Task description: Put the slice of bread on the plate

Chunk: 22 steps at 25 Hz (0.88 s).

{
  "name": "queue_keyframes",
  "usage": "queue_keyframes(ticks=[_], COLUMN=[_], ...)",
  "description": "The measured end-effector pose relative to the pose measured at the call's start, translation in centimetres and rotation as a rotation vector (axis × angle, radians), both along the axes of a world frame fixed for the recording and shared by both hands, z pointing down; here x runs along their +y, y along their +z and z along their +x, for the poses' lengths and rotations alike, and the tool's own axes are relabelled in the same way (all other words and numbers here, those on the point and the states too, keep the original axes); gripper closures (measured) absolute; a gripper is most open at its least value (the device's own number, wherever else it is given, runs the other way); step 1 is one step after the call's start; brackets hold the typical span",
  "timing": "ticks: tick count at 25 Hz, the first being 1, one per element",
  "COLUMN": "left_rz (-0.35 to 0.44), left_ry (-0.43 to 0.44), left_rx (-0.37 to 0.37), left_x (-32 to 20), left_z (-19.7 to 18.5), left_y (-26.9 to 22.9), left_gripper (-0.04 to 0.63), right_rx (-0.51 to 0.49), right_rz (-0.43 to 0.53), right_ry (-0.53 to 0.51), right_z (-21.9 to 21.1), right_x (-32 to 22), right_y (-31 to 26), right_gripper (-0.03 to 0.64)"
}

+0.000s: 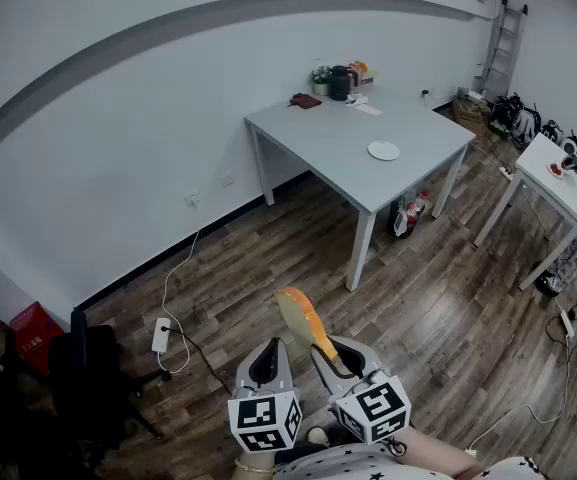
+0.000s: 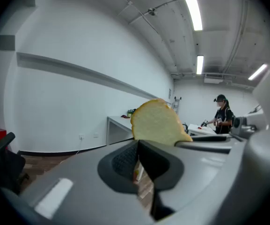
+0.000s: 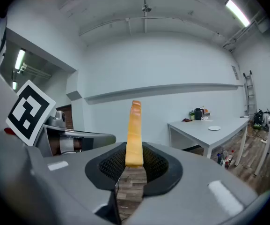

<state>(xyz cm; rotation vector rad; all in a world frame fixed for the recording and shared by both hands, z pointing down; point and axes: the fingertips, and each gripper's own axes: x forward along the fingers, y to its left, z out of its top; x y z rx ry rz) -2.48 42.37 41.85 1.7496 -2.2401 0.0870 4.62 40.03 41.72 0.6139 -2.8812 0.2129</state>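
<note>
A slice of bread [image 1: 301, 320] with an orange-brown crust stands on edge in my right gripper [image 1: 328, 353], whose jaws are shut on its lower end. In the right gripper view the bread [image 3: 135, 135] rises straight up from between the black pads of that gripper [image 3: 134, 161]. My left gripper [image 1: 268, 360] is just to its left, jaws together with nothing in them. In the left gripper view the bread [image 2: 158, 123] shows beyond that gripper [image 2: 138, 161]. The white plate [image 1: 383, 150] lies far ahead on a grey table [image 1: 318, 138], also in the right gripper view as a small plate [image 3: 214, 128].
A dark kettle and small items [image 1: 340, 82] stand at the table's back. A second white table [image 1: 558, 183] is at the right, with a person [image 2: 222, 111] beside it. A black chair [image 1: 88, 368], a red box [image 1: 34, 330] and a power strip [image 1: 160, 335] are on the wooden floor at left.
</note>
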Motion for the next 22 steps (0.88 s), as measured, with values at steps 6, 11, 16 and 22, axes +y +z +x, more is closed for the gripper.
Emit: queue_keyframes(ticks=[6, 11, 16, 22], left_rz=[0.002, -0.001, 0.0, 0.001], left_ry=[0.002, 0.023, 0.039, 0.077], left_rx=[0.009, 0.021, 0.015, 0.016], left_x=[-1.3, -4.0, -8.7, -19.0], left_z=[-2.0, -3.3, -4.8, -7.1], left_y=[0.6, 1.4, 1.8, 1.2], left_gripper=[0.588, 0.588, 0.588, 0.588], right_rx=[0.001, 0.013, 0.004, -0.007], right_rz=[-0.011, -0.011, -0.008, 0.007], right_ry=[0.001, 0.026, 0.04, 0.074], right_z=[-1.7, -3.0, -4.8, -7.4], right_x=[-1.0, -3.9, -8.9, -19.4], right_y=[0.5, 1.2, 1.5, 0.1], right_gripper=[0.531, 0.531, 0.532, 0.532])
